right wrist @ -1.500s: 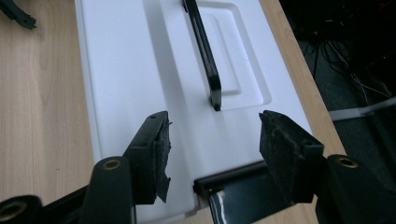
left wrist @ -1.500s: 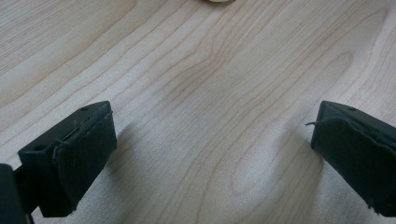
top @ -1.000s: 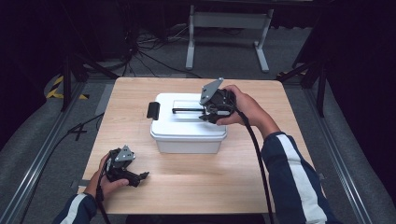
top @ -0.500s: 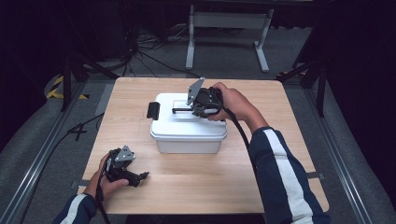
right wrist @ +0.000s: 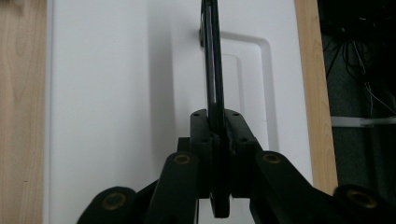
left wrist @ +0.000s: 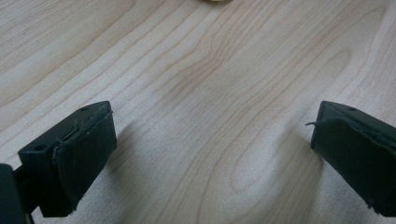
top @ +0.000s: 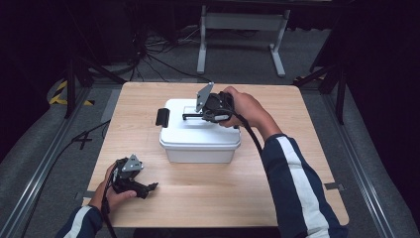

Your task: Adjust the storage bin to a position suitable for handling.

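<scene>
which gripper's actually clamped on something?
The right gripper, shut on the box's black handle over the white lid. The left gripper is open on the table.

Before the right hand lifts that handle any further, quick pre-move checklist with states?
1. Right gripper shut on the black handle: ok.
2. Handle raised off the white box lid: ok, stands upright.
3. Left gripper free of the box: ok, open over the bare table.
4. Side latch released: cannot tell.
5. Far-side latch: cannot tell, hidden by the hand.
</scene>
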`<action>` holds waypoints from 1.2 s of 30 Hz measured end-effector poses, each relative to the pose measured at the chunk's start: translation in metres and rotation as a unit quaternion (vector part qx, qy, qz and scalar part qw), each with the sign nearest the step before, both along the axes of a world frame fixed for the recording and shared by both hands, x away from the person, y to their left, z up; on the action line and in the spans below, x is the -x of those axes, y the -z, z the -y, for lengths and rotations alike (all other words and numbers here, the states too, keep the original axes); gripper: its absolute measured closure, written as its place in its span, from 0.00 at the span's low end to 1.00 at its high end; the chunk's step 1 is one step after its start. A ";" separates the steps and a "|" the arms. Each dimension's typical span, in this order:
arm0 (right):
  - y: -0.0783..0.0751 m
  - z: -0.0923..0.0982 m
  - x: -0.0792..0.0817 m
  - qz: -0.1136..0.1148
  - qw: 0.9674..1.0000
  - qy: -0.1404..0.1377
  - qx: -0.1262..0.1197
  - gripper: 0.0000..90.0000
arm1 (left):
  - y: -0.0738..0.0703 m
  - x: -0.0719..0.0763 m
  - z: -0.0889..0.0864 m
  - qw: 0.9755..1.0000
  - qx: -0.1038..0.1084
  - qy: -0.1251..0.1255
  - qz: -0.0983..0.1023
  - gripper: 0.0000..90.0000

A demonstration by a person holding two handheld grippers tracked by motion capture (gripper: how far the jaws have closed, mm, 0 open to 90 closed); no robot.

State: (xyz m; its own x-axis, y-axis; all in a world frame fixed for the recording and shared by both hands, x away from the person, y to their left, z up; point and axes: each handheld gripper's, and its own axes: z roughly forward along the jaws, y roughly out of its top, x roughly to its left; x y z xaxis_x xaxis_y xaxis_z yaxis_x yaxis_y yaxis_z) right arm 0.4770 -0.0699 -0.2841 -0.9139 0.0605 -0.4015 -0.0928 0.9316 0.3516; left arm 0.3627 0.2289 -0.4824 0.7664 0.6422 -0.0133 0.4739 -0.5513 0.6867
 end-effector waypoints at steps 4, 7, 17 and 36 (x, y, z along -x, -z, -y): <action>-0.003 0.002 0.000 0.002 1.000 -0.003 -0.010 0.94 | 0.000 0.000 0.000 1.000 0.000 0.000 0.000 0.01; -0.004 0.003 0.000 0.001 1.000 -0.002 -0.011 0.94 | 0.000 0.000 0.000 1.000 0.000 0.000 0.000 0.01; -0.013 0.003 0.004 0.014 1.000 -0.001 -0.013 0.94 | 0.000 0.000 0.000 1.000 0.001 0.000 0.000 0.01; -0.025 0.013 0.009 0.023 0.999 -0.014 -0.033 0.94 | 0.000 0.000 0.000 1.000 0.001 0.000 0.000 0.01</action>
